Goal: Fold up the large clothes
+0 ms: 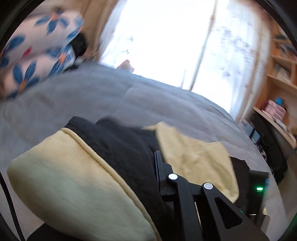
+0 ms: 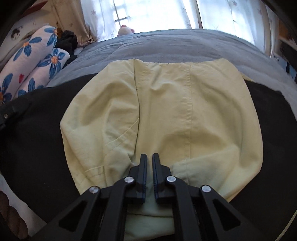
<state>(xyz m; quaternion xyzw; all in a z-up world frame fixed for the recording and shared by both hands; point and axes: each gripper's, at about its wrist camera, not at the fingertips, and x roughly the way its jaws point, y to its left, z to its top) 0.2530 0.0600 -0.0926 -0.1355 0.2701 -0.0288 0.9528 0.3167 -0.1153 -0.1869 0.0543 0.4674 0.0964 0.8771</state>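
A pale yellow garment [image 2: 163, 111] lies spread over a black garment [image 2: 37, 129] on a grey bed [image 2: 167, 44]. My right gripper [image 2: 150, 159] is shut on a bunched fold of the yellow garment at its near edge. In the left wrist view, which is blurred, black cloth [image 1: 120, 148] drapes over my left gripper [image 1: 157, 166] between yellow cloth [image 1: 61, 181] on either side. Only one left finger [image 1: 157, 166] shows; the cloth hides the other, so its grip is unclear. The other gripper's body [image 1: 258, 189] with a green light shows at the right.
Floral pillows [image 2: 33, 63] and a dark bundle [image 2: 68, 40] lie at the bed's far left. A pink toy [image 2: 125, 29] sits at the far edge below a curtained window [image 2: 148, 13]. Shelves [image 1: 282, 74] stand at the right.
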